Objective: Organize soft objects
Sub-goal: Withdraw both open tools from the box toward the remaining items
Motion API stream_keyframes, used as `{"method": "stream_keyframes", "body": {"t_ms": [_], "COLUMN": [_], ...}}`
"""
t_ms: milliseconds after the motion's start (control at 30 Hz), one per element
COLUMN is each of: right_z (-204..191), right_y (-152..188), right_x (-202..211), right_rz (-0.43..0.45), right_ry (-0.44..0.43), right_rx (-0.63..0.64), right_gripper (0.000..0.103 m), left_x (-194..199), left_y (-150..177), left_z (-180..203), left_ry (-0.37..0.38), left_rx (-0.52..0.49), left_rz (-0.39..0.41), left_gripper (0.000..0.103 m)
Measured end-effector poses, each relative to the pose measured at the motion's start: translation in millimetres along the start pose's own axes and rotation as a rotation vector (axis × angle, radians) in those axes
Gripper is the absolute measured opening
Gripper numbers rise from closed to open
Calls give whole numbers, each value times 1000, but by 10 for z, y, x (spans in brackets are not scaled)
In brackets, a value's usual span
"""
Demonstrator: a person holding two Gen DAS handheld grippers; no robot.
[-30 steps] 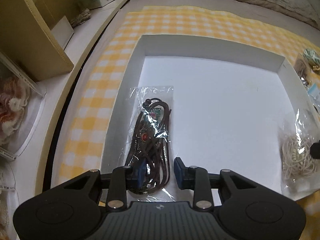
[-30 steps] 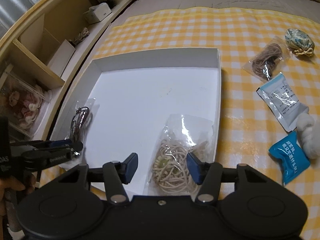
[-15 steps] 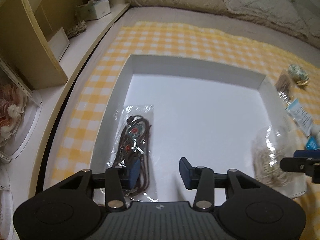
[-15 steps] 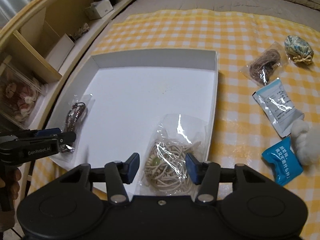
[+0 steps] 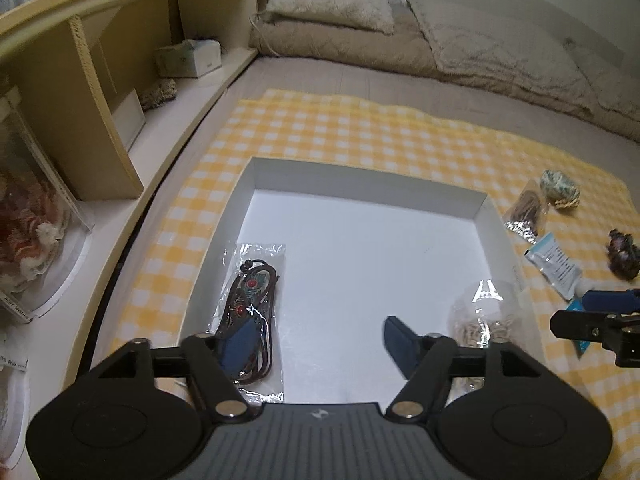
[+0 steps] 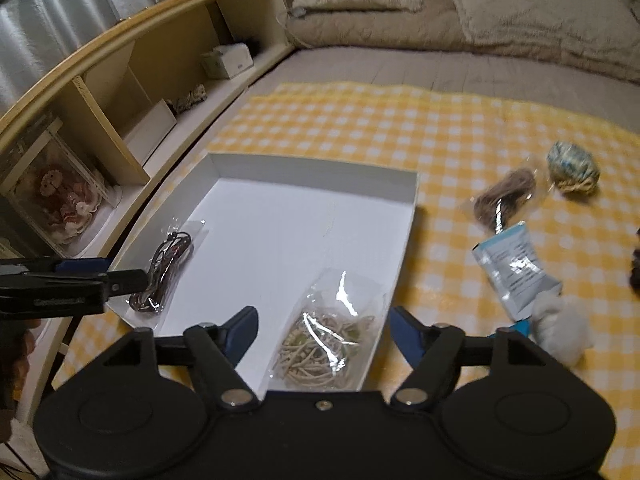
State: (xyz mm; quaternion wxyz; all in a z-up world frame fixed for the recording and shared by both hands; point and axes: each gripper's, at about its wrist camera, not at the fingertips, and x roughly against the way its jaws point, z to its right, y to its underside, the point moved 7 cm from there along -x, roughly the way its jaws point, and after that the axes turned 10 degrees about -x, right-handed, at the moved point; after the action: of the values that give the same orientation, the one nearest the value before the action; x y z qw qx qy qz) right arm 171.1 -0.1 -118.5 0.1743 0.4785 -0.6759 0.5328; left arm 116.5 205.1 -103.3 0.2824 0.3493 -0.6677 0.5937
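Observation:
A shallow white box (image 5: pixel 360 188) (image 6: pixel 312 168) lies on a yellow checked cloth. Inside it, a clear bag of dark brown cord (image 5: pixel 250 300) (image 6: pixel 168 268) rests by the left wall and a clear bag of beige cord (image 5: pixel 480 320) (image 6: pixel 324 344) by the right wall. My left gripper (image 5: pixel 320 344) hangs open above the box's near edge, holding nothing. My right gripper (image 6: pixel 324 336) is open too, above the beige bag without touching it. On the cloth to the right lie a bag of brown cord (image 6: pixel 506 196), a patterned pouch (image 6: pixel 572 166), a pale blue sachet (image 6: pixel 516 268) and a white soft lump (image 6: pixel 560 332).
A wooden shelf unit (image 5: pixel 100 92) (image 6: pixel 120 100) runs along the left, holding a tissue box (image 5: pixel 188 58) and a bagged doll (image 6: pixel 64 200). Beige bedding (image 5: pixel 440 36) lies beyond the cloth. A dark soft item (image 5: pixel 622 252) sits at the far right.
Both grippers have pulled back and risen from the box, with their jaws wider apart. The two bags stay where they lay in the box.

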Motion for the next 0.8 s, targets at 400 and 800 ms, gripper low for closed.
{"method": "stream_keyframes", "body": {"t_ms": [400,800], "right_z": [28,262], "right_y": [2,-168], "right_x": [253,543], "right_rz": [111,212], "right_ry": [44,66], "right_rx": [73,60], "right_gripper": [103,103], "left_x": [346,399], "left_y": [69,-187], "left_z": [85,375], "left_ry": [-8,-27], "left_rx": [6,-38], "left_rz": [74,153], "left_gripper": [103,103]}}
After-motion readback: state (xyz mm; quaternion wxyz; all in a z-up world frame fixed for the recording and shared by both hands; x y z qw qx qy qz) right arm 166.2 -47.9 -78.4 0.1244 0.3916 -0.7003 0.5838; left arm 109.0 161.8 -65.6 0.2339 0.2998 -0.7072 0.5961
